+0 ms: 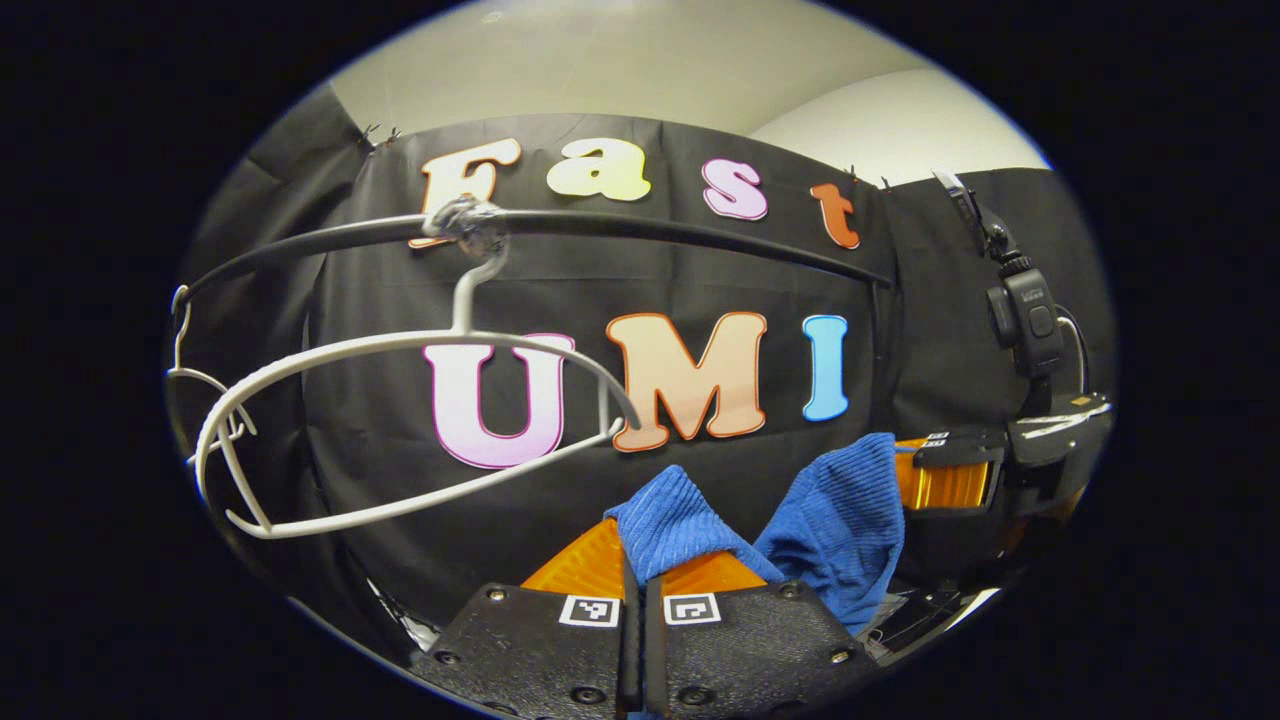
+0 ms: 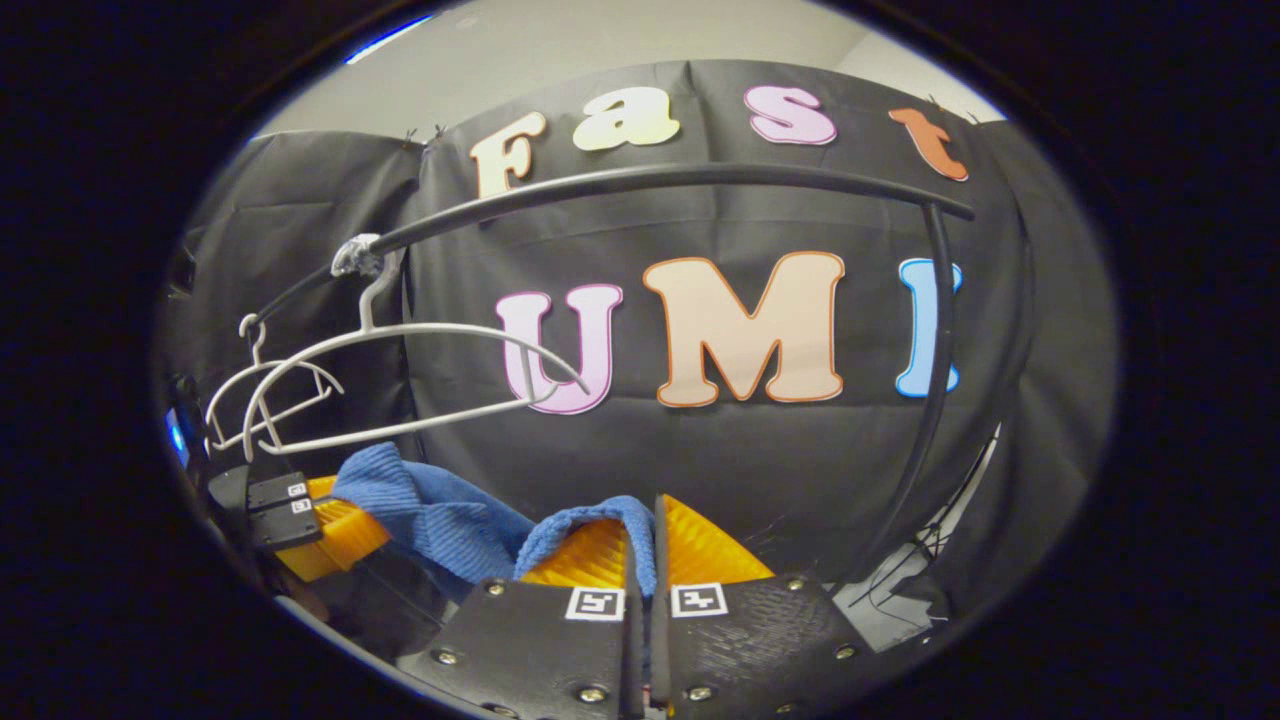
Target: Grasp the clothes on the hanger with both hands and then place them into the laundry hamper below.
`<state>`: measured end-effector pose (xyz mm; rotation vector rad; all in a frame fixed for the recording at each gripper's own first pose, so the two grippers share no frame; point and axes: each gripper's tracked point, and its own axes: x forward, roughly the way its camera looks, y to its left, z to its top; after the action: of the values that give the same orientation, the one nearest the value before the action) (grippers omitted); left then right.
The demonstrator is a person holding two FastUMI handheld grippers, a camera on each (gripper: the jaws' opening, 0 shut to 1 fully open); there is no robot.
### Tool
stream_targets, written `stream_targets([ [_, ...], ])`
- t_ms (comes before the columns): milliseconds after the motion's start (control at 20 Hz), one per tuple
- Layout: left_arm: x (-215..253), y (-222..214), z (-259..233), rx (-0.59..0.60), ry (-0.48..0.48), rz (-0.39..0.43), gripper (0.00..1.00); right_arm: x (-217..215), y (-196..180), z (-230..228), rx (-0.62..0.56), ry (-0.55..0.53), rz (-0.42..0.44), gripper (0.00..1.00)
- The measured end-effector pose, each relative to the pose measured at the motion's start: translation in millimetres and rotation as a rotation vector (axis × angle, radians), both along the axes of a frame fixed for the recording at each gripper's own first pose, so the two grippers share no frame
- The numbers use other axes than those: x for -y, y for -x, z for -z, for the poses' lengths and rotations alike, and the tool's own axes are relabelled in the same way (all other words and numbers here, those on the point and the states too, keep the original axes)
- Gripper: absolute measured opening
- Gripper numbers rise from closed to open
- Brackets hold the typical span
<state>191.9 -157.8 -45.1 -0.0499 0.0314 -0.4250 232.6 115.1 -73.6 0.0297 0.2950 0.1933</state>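
Observation:
A blue ribbed cloth (image 1: 840, 510) hangs between my two grippers, off the hanger. My left gripper (image 1: 640, 560) is shut on one edge of it, the fabric bunched between the fingers. In the left gripper view the right gripper (image 1: 950, 470) shows farther off on the right, clamped on the cloth's other end. In the right gripper view my right gripper (image 2: 648, 545) is shut on a fold of the blue cloth (image 2: 440, 510), which stretches left to the left gripper (image 2: 300, 515). The bare white hanger (image 1: 400, 420) (image 2: 400, 380) hangs from the black rail (image 1: 600, 225) (image 2: 650, 180).
A second white hanger (image 2: 270, 395) hangs further left on the rail. The rail's upright post (image 2: 930, 400) stands at the right in the right gripper view. A camera on a mount (image 1: 1025, 320) rides above the right gripper. Black cloth walls the booth behind.

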Motion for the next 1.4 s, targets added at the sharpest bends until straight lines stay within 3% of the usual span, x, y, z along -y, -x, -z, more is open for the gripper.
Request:
stream_targets([
  [200, 12.4, 5.9, -25.9, 0.035, 0.051, 0.015, 0.02, -9.5, 5.9, -7.9, -0.006, -0.042, -0.039, 0.03],
  [450, 21.5, 1.4, -16.7, 0.060, 0.031, -0.028, 0.02, 3.7, 1.1, -3.8, 0.006, -0.043, -0.021, 0.03],
  [700, 31.8, -9.5, 31.4, -0.003, 0.007, -0.063, 0.02, 1.7, -3.3, 33.9, 0.011, 0.077, -0.039, 0.03],
  [850, 32.7, -13.5, 69.5, -0.055, -0.017, -0.076, 0.02, -0.6, -3.3, 65.1, -0.041, 0.031, -0.067, 0.03],
  [950, 29.2, -14.8, 87.1, -0.064, -0.023, -0.097, 0.02, 10.7, -5.1, 82.0, -0.056, 0.043, -0.062, 0.00],
  [1000, 29.8, -16.5, 98.5, -0.076, -0.031, -0.103, 0.02, 15.5, -6.9, 89.9, -0.060, 0.054, -0.060, 0.04],
  [1050, 30.2, -16.7, 112.1, -0.093, -0.040, -0.111, 0.02, 18.4, -8.5, 97.8, -0.066, 0.056, -0.062, 0.00],
  [1400, 35.4, -27.9, 197.4, -0.235, -0.098, -0.155, 0.02, 33.3, -16.2, 173.4, -0.157, 0.062, -0.062, 0.03],
])
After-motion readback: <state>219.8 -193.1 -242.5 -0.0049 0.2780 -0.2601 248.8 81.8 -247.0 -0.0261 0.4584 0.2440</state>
